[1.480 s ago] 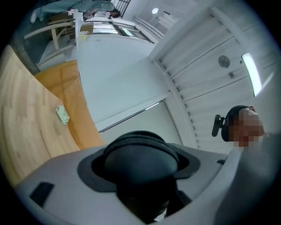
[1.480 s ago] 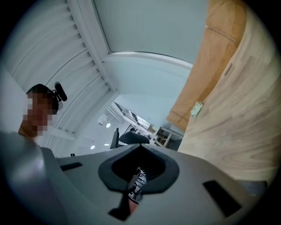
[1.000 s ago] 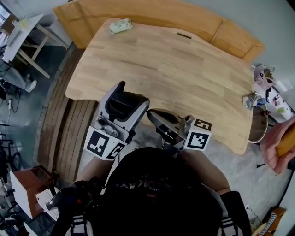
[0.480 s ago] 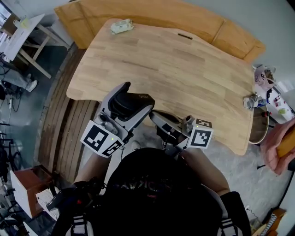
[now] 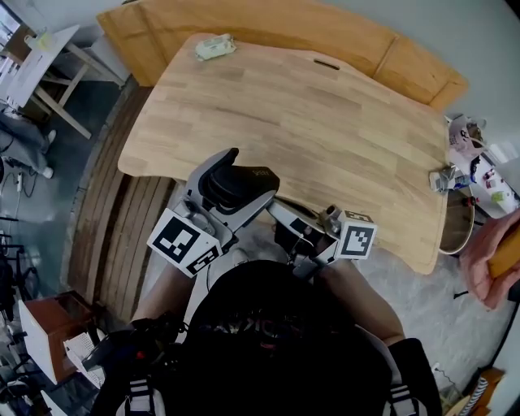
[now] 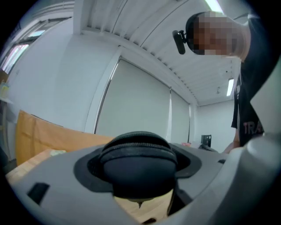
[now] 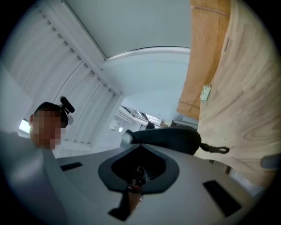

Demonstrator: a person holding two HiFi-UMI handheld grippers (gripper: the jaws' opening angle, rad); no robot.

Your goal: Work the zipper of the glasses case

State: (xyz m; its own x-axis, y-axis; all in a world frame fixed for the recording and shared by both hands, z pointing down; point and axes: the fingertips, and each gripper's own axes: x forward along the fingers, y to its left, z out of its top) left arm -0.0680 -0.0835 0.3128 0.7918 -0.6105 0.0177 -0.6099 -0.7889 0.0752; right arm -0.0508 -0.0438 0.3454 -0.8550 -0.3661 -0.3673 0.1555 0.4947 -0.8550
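Note:
The black glasses case (image 5: 230,175) is clamped between the grey jaws of my left gripper (image 5: 236,195), held in the air just off the table's near edge. In the left gripper view the case (image 6: 138,165) fills the gap between the jaws, its zipper seam running round the top. My right gripper (image 5: 278,211) is shut, its tip just right of the case. In the right gripper view the case (image 7: 169,138) lies beyond the closed jaws of the right gripper (image 7: 138,170), and a thin black cord loop (image 7: 216,149) hangs free from the case's end.
The pale wooden table (image 5: 309,122) stretches ahead, with a small pale packet (image 5: 214,47) at its far left corner. A brown board (image 5: 268,24) leans behind it. Clutter (image 5: 467,154) sits past the table's right end. My own dark clothing (image 5: 268,325) is below the grippers.
The left gripper has carried the case a little rightwards and towards the table. The right gripper has shifted slightly right and its marker cube has turned.

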